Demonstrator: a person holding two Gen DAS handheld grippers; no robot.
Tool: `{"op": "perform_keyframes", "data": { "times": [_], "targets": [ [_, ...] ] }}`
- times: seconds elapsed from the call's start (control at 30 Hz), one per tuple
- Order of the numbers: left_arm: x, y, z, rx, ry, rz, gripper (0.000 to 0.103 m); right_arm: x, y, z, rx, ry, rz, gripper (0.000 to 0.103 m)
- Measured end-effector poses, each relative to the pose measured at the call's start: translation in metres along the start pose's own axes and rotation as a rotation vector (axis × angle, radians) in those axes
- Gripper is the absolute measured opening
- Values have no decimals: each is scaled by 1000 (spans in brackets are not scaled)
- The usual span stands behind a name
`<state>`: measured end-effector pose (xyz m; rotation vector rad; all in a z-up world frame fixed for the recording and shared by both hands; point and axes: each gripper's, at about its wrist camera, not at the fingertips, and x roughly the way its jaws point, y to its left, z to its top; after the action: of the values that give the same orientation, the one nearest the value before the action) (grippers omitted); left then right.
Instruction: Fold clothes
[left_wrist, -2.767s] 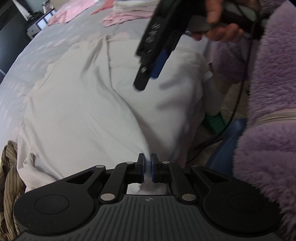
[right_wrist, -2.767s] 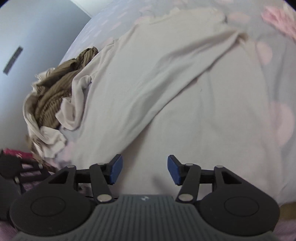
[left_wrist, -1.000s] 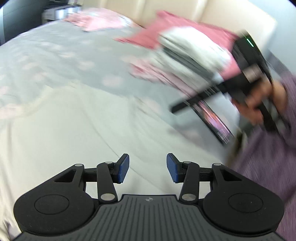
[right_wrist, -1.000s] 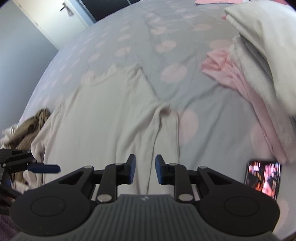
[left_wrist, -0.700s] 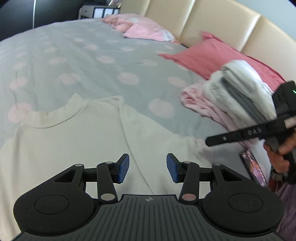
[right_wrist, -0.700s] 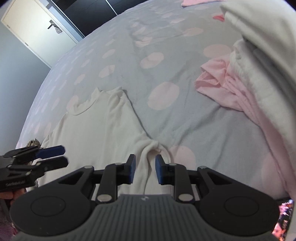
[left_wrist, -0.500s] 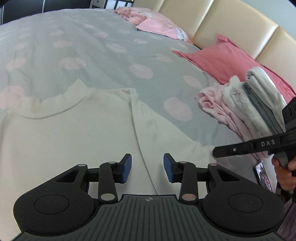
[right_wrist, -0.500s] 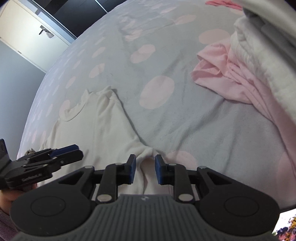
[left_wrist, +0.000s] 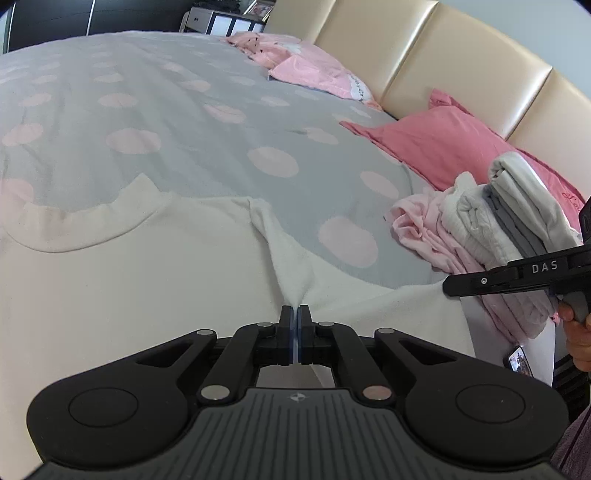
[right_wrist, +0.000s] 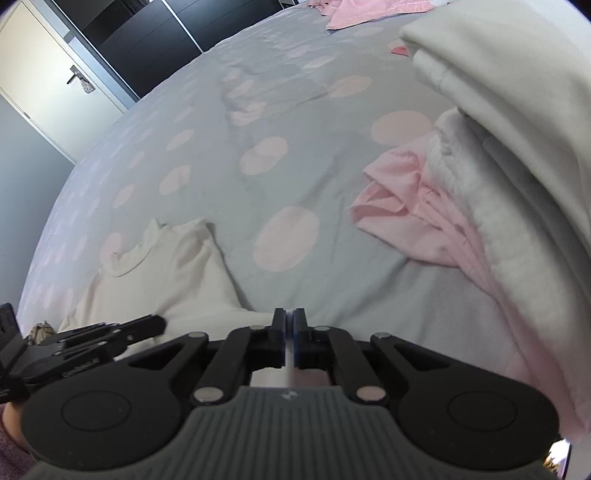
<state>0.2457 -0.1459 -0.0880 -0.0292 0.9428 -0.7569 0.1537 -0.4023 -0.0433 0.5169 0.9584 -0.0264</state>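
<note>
Grey bedding with pink dots (left_wrist: 221, 147) fills the left wrist view, a cream shirt (left_wrist: 129, 280) spread flat on it near a stack of folded clothes (left_wrist: 491, 229). Its left gripper (left_wrist: 294, 317) is clenched, pinching a ridge of shirt fabric at the sleeve seam. From the right wrist view, the right gripper (right_wrist: 289, 321) is likewise closed on the shirt's edge, beside the stack.

Grey spotted bedspread (left_wrist: 221, 147), cream headboard (left_wrist: 443, 55) – pink pillow (left_wrist: 443, 147); phone (left_wrist: 519, 360), white door (right_wrist: 48, 92)
</note>
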Motion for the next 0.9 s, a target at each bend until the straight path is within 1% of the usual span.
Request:
{"op": "perform_keyframes", "data": {
  "times": [0.1, 0.2, 0.23, 0.27, 0.33, 0.37, 0.4, 0.43, 0.5, 0.67, 0.9],
  "targets": [
    [10, -4, -4, 13, 44, 28, 0, 14, -4, -3, -1, 26, -17, 4],
    [7, -7, -11, 10, 36, 50, 2, 19, -3, -4, -28, 45, -6, 5],
    [2, -7, -13, 4, 31, 52, 6, 19, -2, -5, -38, 48, -3, 8],
    [-3, -8, -16, -1, 27, 54, 13, 16, 0, -5, -53, 42, -5, 10],
    [-16, -12, -23, 4, 21, 64, 19, 9, 3, -7, -83, 30, -10, 14],
    [-23, -15, -27, 13, 19, 63, 19, 5, 4, -8, -98, 24, -12, 17],
    [-30, -18, -32, 21, 20, 62, 19, 0, 6, -10, -111, 18, -12, 23],
    [-36, -21, -37, 27, 25, 59, 19, -5, 7, -13, -123, 14, -10, 25],
    [-50, -30, -49, 42, 39, 50, 19, -15, 9, -21, -141, 17, -1, 25],
    [-77, -53, -81, 74, 74, 32, 19, -43, 14, -57, -193, 43, 32, 25],
    [-101, -87, -119, 74, 89, 9, 19, -84, 11, -123, -263, 98, 22, 25]
  ]
}}
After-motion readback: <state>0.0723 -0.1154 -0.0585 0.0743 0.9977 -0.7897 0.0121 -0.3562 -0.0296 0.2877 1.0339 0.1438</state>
